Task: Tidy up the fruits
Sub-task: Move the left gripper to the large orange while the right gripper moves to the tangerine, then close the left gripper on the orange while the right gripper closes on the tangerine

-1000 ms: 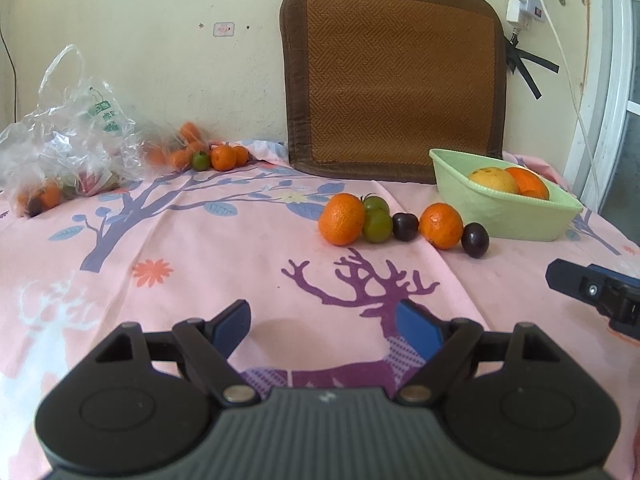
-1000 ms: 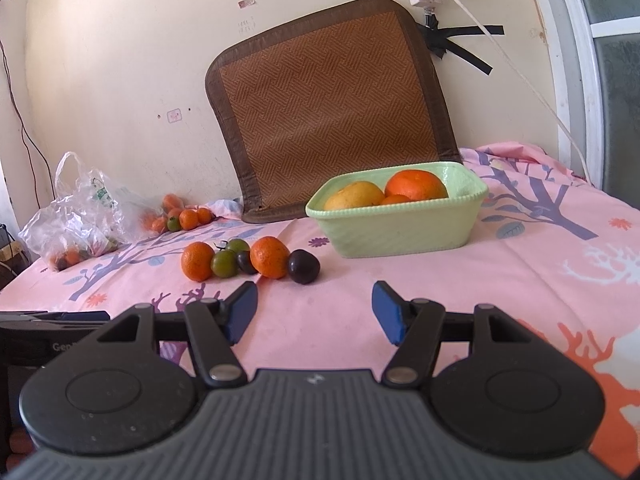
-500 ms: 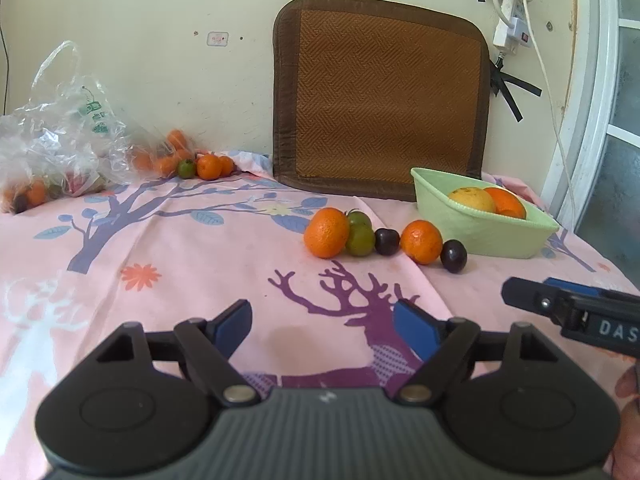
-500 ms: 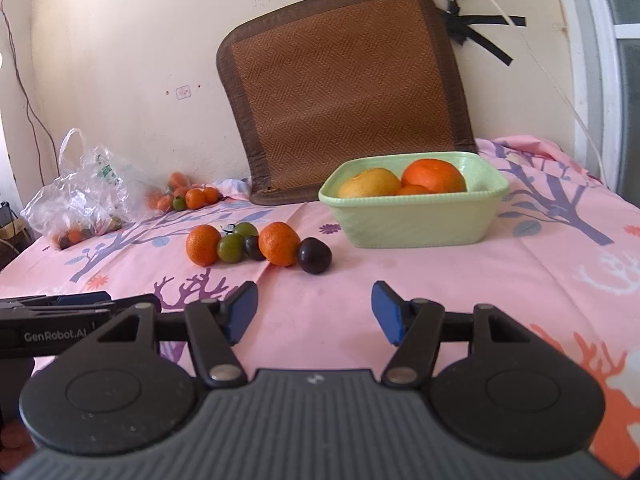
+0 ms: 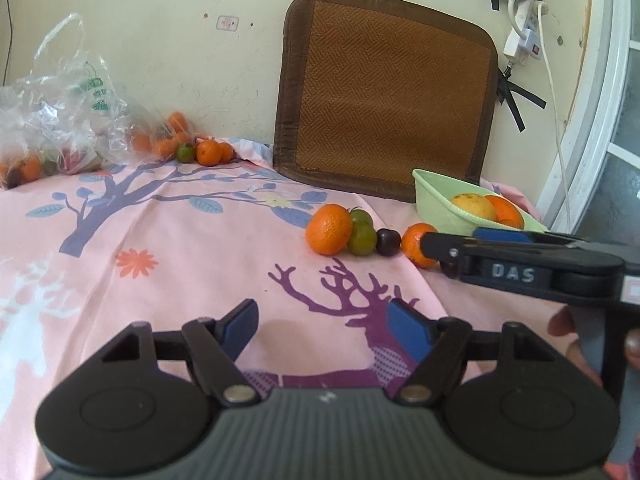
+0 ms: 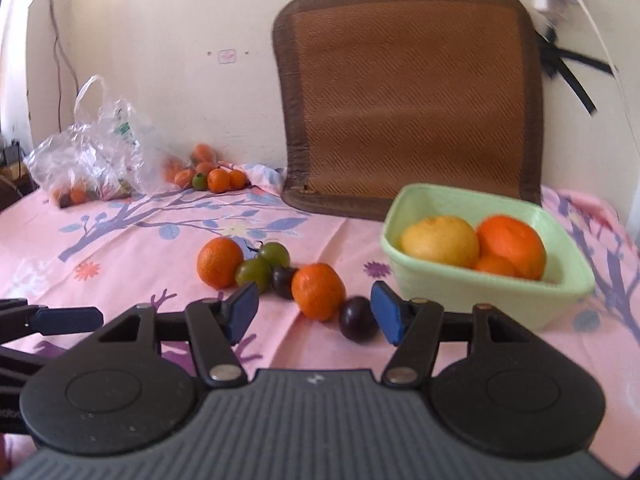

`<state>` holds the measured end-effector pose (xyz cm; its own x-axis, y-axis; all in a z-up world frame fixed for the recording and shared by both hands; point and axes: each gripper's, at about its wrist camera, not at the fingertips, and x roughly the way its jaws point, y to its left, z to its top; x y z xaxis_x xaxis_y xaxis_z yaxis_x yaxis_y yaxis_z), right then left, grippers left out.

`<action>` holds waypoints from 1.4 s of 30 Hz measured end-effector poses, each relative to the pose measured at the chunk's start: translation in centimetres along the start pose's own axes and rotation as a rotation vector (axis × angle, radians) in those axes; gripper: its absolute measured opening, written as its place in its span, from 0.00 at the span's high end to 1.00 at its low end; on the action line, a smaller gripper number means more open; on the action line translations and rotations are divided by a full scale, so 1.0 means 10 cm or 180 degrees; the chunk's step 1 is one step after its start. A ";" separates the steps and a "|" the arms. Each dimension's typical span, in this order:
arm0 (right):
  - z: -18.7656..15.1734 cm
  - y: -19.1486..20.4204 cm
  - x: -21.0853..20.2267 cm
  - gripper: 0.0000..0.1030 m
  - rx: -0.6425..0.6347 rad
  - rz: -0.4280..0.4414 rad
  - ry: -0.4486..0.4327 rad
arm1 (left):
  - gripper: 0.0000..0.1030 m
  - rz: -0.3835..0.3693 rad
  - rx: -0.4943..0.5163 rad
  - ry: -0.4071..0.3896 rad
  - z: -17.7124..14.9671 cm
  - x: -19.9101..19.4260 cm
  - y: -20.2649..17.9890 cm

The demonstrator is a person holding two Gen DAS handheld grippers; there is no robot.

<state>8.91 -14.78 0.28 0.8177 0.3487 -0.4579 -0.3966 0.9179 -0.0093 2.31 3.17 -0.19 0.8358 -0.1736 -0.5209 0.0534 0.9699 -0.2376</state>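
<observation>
Grippers closing in on loose fruit row

Right gripper [image 6: 314,312] is hanging partly open and empty, jaws having just been narrowing; nothing sits between the pads. A dark plum [image 6: 357,319] is lying just beyond, with an orange [image 6: 318,291] touching it. Left gripper [image 5: 322,326] is likewise partly open, its jaws just closing on air above the pink tabletop [image 5: 192,248]. Further out, another orange [image 5: 329,229] and two green fruits [image 5: 361,233] are sitting in the row. Green bowl [image 6: 480,292] to the right is holding a yellow fruit and oranges.
</observation>
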 end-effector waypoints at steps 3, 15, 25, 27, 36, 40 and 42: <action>0.05 0.08 0.12 0.50 -0.0320 -0.0078 0.0076 | 0.30 -0.0112 -0.0052 -0.0040 0.10 0.03 0.12; 0.06 0.06 -0.04 0.66 -0.0409 -0.0020 -0.0090 | 0.40 -0.0269 0.0465 0.0040 0.45 0.45 0.04; -0.29 0.01 -0.45 0.68 -0.0051 0.0133 0.0039 | 0.64 -0.0299 0.0396 0.0145 0.55 0.83 0.03; -0.29 -0.01 -0.45 0.68 -0.0011 0.0157 0.0045 | 0.65 -0.0354 0.0283 0.0173 0.55 0.80 0.10; -0.40 -0.03 -0.44 0.61 -0.0047 0.0273 0.0106 | 0.65 -0.0588 0.0113 0.0089 0.31 0.28 0.13; -0.43 -0.03 -0.43 0.64 -0.0050 0.0250 0.0173 | 0.67 -0.0743 0.0290 0.0090 0.14 0.13 -0.11; -0.44 -0.03 -0.44 0.64 -0.0057 0.0242 0.0170 | 0.70 -0.0757 0.0399 0.0033 0.12 0.08 -0.20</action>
<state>3.55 -17.40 -1.60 0.7617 0.4062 -0.5047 -0.4646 0.8855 0.0116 3.55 1.33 0.83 0.7861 -0.4003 -0.4710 0.3154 0.9151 -0.2513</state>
